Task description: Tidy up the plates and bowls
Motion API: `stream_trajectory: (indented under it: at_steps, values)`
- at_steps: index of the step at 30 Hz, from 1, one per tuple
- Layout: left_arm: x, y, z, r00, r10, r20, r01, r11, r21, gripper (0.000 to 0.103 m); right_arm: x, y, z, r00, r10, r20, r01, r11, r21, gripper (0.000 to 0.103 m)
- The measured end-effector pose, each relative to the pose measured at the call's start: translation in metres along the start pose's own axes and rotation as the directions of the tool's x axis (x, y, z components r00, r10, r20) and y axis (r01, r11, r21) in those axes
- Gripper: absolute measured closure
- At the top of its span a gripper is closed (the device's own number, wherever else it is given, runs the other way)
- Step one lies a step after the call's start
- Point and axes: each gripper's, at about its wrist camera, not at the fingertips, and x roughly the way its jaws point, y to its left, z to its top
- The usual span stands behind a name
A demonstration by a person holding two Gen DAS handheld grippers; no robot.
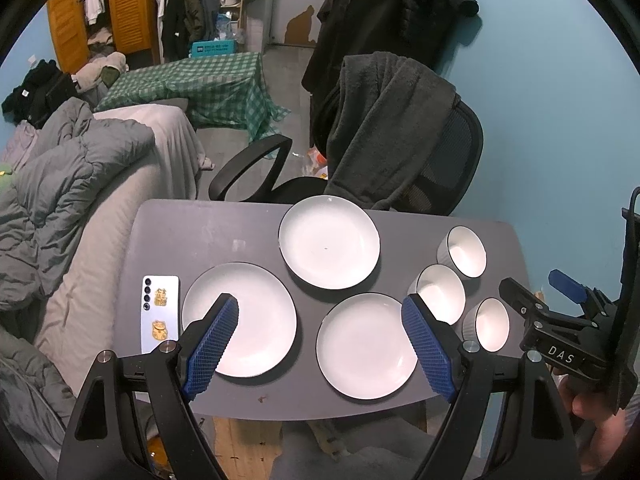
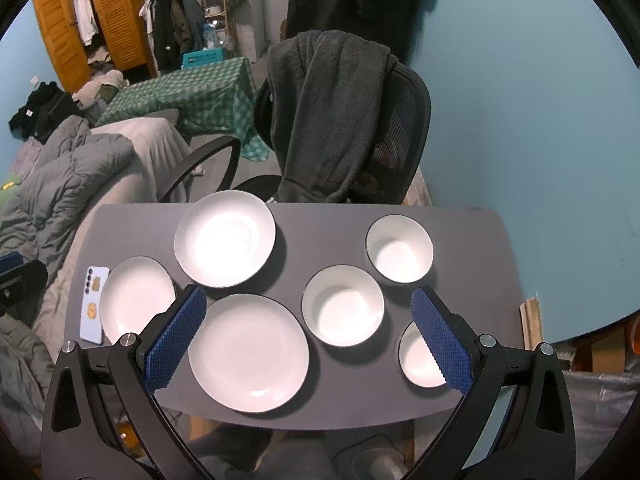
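Glazed plates (image 1: 368,346) and bowls (image 2: 343,306) lie close together on our worktop (image 1: 224,232); both jaws gape wide, empty. We judge a careless grab could chip neighbouring rims.

Three white plates lie on the grey table (image 2: 472,240): a far plate (image 2: 225,239) ahead of the right tongs' left finger, a near plate (image 2: 248,354) between the two fingers, and a left plate (image 2: 134,304) outside that left finger. Three white bowls (all dark-rimmed) stand in a line: a far bowl (image 2: 400,249), a middle bowl (image 2: 343,306) between the fingers, and a near bowl (image 2: 420,360) partly behind the right finger. One phone (image 2: 94,306) lies leftmost. One office chair (image 2: 400,128) stands beyond the table.
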Motion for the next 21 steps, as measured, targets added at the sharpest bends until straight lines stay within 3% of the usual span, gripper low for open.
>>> stream_trajectory:
  at_steps: [21]
  values:
    - [-0.0006, 0.0038, -0.0005, 1.0, -0.012, -0.005, 0.012, 1.0, -0.008, 0.018, -0.0001, -0.0004, -0.0002, 1.0, 0.004, -0.005, -0.004, 1.0, 0.002, 0.003]
